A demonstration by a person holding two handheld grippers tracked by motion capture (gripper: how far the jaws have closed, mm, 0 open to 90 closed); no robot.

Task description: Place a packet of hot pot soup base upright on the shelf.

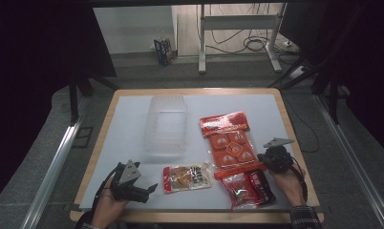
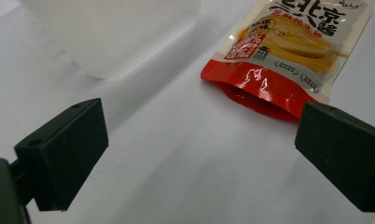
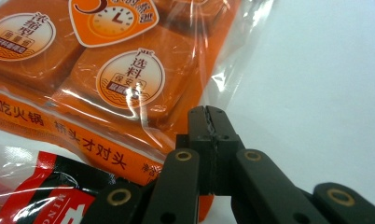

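Two grippers are out over the white sheet (image 1: 133,114) that covers the wooden table (image 1: 295,143), one in each of the person's hands. The left gripper (image 1: 149,189) sits low at the near left corner, lying over toward the middle of the table, its jaws spread wide with nothing between them. In the left gripper view they frame bare white sheet, with the red bottom edge of a yellow-and-red snack pouch (image 2: 288,51) just beyond the right-hand jaw and apart from it.

That pouch (image 1: 187,177) lies flat near the front edge, between the two hands. Behind it, toward the far side, stands a clear plastic container (image 1: 166,125), long and ribbed, looking empty from where I stand.

To the right lies a big orange multipack of wrapped blocks (image 1: 230,143), its red header end pointing away from the person. Its near end touches or overlaps a red-and-black packet (image 1: 247,188) that lies close to the front edge.

The right gripper (image 1: 260,158) is at the orange multipack's right edge, near its lower corner. In the right gripper view the right gripper's (image 3: 209,114) jaws are pressed together, tips meeting over the clear film border of the multipack (image 3: 106,79). Whether any film is pinched between them I cannot tell. The red-and-black packet (image 3: 45,186) shows at that view's lower left.
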